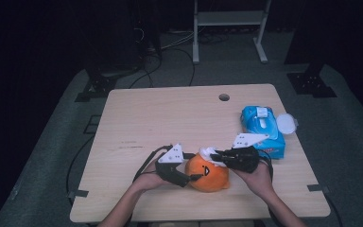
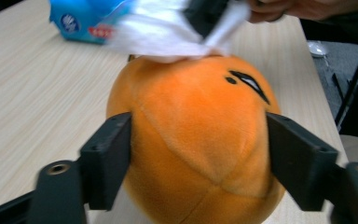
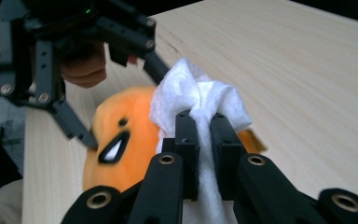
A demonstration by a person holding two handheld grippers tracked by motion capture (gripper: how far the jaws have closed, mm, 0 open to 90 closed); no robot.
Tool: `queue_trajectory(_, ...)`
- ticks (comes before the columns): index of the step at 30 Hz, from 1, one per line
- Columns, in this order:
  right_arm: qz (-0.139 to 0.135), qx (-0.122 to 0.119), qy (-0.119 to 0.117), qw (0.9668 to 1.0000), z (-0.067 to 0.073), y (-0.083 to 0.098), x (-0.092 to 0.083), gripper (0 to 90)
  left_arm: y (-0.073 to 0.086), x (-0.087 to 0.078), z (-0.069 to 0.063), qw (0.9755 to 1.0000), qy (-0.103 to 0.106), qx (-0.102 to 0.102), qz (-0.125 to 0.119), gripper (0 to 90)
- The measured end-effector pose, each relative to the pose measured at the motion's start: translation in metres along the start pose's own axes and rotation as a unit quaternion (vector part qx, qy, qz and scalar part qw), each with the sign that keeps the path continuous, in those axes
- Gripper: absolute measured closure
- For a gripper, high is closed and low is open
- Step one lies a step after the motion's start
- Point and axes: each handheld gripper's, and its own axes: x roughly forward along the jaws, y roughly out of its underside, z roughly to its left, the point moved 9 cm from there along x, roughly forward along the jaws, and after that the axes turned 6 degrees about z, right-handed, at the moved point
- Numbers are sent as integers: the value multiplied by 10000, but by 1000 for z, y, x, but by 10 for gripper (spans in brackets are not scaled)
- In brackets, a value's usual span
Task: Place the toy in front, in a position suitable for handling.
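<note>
Near the front edge of the pale wooden counter (image 1: 137,123) sits an orange plush toy (image 1: 209,173). The left claw (image 1: 194,178) straddles it, jaws against its sides. The right claw (image 3: 204,140) is clamped on a white wipe (image 3: 200,95) pressed to the toy's top. Farther right lies a blue wipes pack (image 1: 263,127). Beyond, dark floor and a metal stand (image 1: 229,28). The left gripper view shows the toy's stitched seams.
</note>
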Motion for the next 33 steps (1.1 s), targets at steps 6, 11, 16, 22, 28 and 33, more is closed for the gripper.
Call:
queue_trajectory(6, 0, 41, -9, 10000, 8, 8, -3, 829, 1, -7, 5, 9991, 136, -399, 25, 181)
queue_trajectory(11, -6, 66, -59, 10000, 13, 11, -4, 830, -4, -2, -1, 9985, 243, -481, -56, 231)
queue_trajectory(16, -77, -139, -72, 9998, 23, -4, -5, 830, -5, -2, -5, 9995, 166, -245, -71, 304)
queue_trajectory(22, -69, -411, -149, 9990, 34, -22, 12, 830, -2, -3, -10, 9998, -62, 166, 53, 330)
queue_trajectory(28, 21, -31, 86, 10000, 2, -7, 6, 830, 5, -5, -7, 10000, -8, 82, 22, 339)
queue_trajectory(33, -49, 206, 113, 9997, -5, 6, -6, 830, 3, -3, -9, 9997, -11, 241, 13, 346)
